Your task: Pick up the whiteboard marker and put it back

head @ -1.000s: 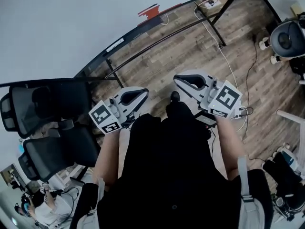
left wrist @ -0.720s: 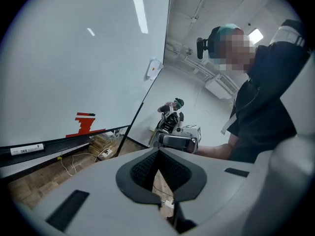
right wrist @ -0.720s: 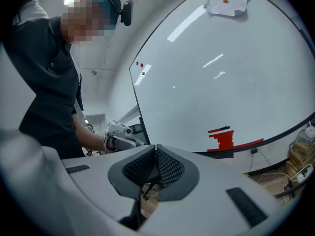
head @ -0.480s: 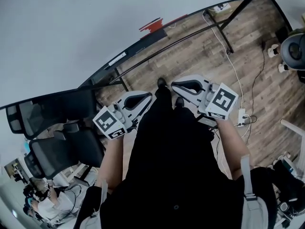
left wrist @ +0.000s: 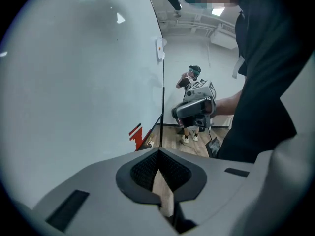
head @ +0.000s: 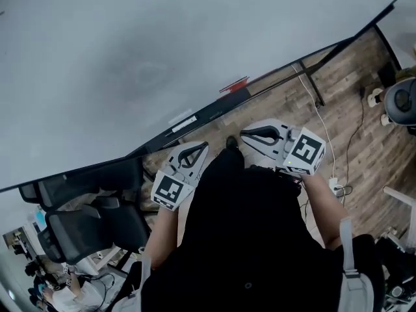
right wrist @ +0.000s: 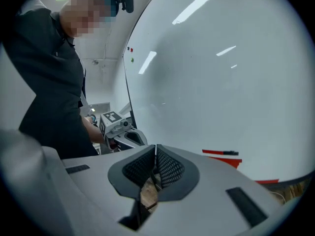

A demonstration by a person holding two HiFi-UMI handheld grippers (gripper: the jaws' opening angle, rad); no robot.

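A red whiteboard marker with a dark end lies along the bottom of the whiteboard, above a red block. In the head view the marker is a small red streak by the board's lower edge. My left gripper and right gripper are held in front of the person's body, short of the board, and touch nothing. Both are shut with nothing between their jaws. The left gripper view shows the red patch low on the board and the right gripper beyond it.
Dark office chairs stand at the left. The board's black frame and legs run over the wood floor, where a cable and power strip lie at the right. Another person stands far off.
The whiteboard now fills more of the head view and the red marker sits nearer the grippers. Both grippers have shifted up and forward, and both are still shut.
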